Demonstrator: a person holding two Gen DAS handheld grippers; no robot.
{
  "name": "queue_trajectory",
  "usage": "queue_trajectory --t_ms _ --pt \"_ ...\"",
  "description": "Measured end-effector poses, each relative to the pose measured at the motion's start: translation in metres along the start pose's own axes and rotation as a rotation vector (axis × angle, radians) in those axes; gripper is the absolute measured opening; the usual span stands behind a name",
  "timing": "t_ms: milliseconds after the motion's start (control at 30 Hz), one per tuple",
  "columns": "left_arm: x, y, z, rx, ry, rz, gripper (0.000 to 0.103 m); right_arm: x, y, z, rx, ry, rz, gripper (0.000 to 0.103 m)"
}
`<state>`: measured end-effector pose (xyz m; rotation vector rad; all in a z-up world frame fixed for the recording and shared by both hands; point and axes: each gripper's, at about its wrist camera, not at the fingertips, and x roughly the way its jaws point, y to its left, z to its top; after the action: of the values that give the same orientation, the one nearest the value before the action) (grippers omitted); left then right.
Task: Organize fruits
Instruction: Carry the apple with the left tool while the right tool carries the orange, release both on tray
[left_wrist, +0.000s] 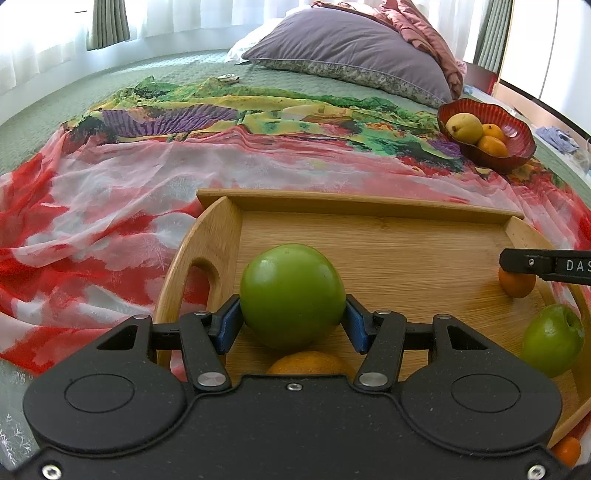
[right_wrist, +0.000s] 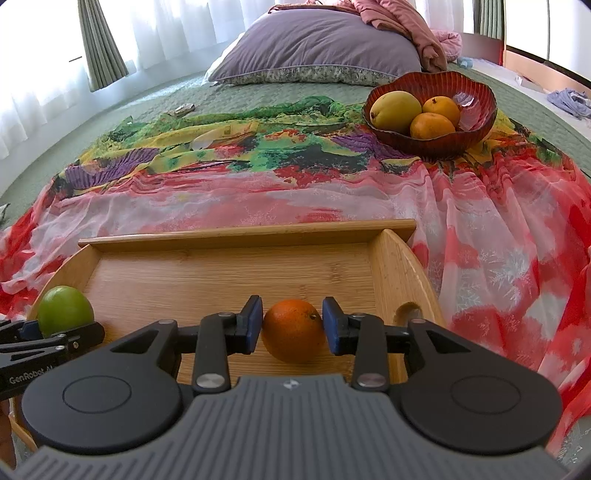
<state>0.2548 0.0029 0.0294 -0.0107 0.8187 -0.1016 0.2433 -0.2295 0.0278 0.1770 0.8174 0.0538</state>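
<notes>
Green apple (left_wrist: 291, 295) at lower centre is clamped by the left gripper (left_wrist: 291, 319), while the right gripper (right_wrist: 291, 325) stands slightly open around an orange (right_wrist: 293, 329), which may roll on the bamboo tray (right_wrist: 236, 273).

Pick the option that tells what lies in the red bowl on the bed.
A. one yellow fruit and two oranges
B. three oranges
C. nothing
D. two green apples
A: in the right wrist view the red bowl holds one yellow fruit beside two oranges.
</notes>
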Motion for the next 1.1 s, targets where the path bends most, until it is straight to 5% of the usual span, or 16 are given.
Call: queue_trajectory --t_ms 133,267,667,1100 --pt "-0.003 0.001 0.000 -0.003 0.003 -0.001 0.056 -0.002 -0.003 0.000 0.017 -0.008 0.024 0.050" --pt "-0.016 0.000 0.002 0.007 -0.040 0.009 0.073 -0.009 -0.004 0.000 0.018 -0.027 0.044 0.060" --pt "-0.078 -0.013 -0.014 0.093 -0.125 -0.042 0.093 -0.070 0.002 -0.017 -0.121 -0.168 0.100 0.074" --pt "-0.140 -0.028 -0.065 0.144 -0.200 -0.089 0.099 -0.126 -0.005 -0.071 -0.250 -0.252 0.114 0.083"
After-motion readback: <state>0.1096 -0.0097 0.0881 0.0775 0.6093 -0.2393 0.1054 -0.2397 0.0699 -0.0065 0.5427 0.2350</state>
